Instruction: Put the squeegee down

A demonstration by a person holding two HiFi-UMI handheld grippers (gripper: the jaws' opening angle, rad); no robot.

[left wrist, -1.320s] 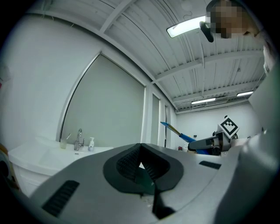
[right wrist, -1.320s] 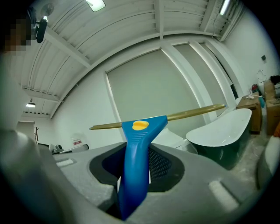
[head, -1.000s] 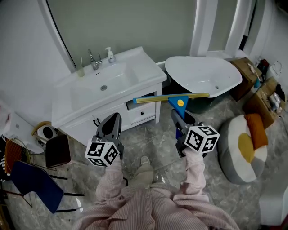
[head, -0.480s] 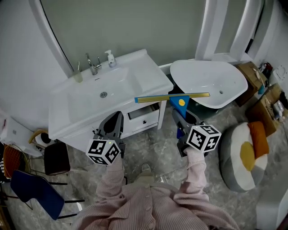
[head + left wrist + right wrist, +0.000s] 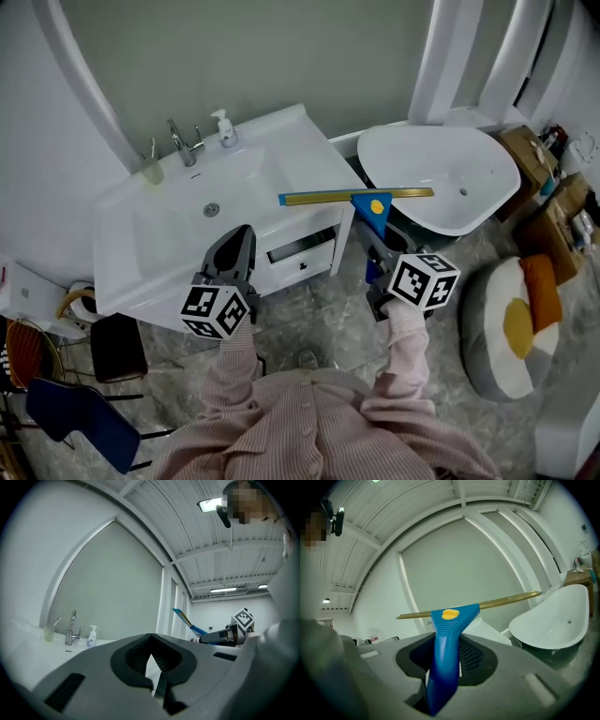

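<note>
The squeegee (image 5: 375,214) has a blue handle with a yellow dot and a long brass-coloured blade held crosswise. My right gripper (image 5: 373,246) is shut on the handle (image 5: 446,644), and the blade (image 5: 506,600) stands up level in front of it. In the head view the blade spans the right edge of the white washbasin counter (image 5: 291,155) and the gap towards the bathtub (image 5: 441,178). My left gripper (image 5: 240,240) hovers at the counter's front edge, shut (image 5: 151,641) with nothing in it.
A tap (image 5: 183,142), a soap bottle (image 5: 223,127) and a cup (image 5: 152,171) stand at the back of the counter. A drawer (image 5: 300,248) below is slightly open. A round cushion (image 5: 520,323) lies at the right, cardboard boxes (image 5: 548,183) behind it, chairs (image 5: 66,412) at the left.
Both grippers and the person have moved closer to the washbasin counter. The squeegee has stayed gripped, and its blade now reaches over the counter's right end.
</note>
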